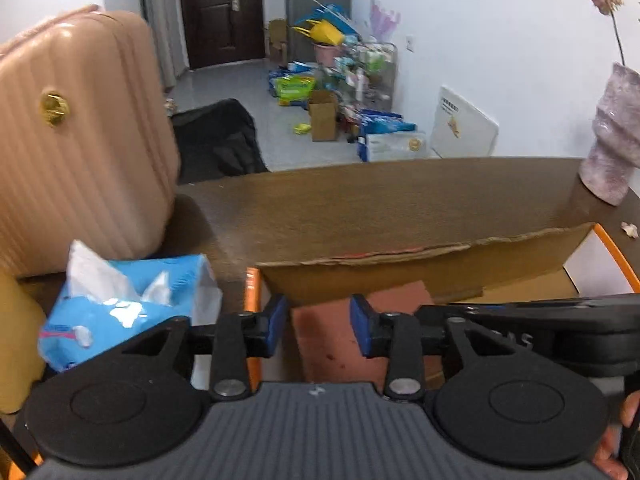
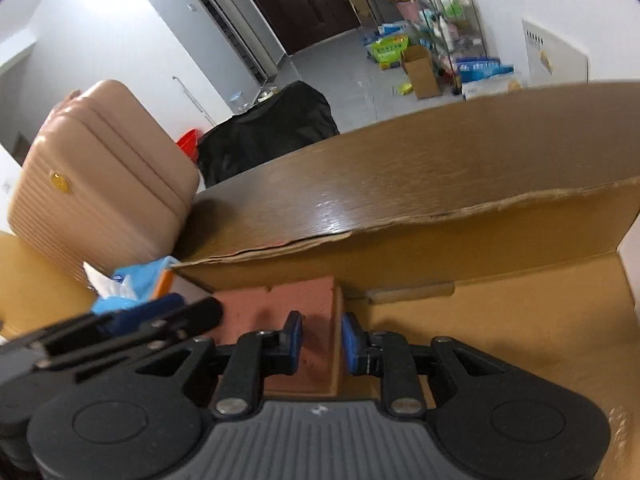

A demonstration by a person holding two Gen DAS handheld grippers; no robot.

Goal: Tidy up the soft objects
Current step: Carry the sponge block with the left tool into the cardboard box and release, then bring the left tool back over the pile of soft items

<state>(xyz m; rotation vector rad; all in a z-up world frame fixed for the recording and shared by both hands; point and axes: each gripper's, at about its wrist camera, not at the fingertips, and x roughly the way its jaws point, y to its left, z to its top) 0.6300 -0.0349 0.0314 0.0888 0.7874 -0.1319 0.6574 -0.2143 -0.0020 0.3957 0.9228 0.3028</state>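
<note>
A pink sponge block (image 1: 328, 344) lies in the left end of a cardboard box (image 1: 420, 268) with an orange rim. It also shows in the right wrist view (image 2: 280, 312). My left gripper (image 1: 319, 326) hovers over the sponge with its jaws apart, not touching it. My right gripper (image 2: 321, 344) has its jaws astride the sponge's right edge with small gaps on both sides. A blue tissue pack (image 1: 128, 312) with white tissue sticking out lies left of the box, also in the right wrist view (image 2: 128, 284).
A pink ribbed suitcase (image 1: 76, 144) stands on the brown table (image 1: 380, 200) at the left. A pale vase (image 1: 612, 140) with a dried flower stands at the table's right. Beyond are a black bag (image 1: 220, 140), boxes and clutter on the floor.
</note>
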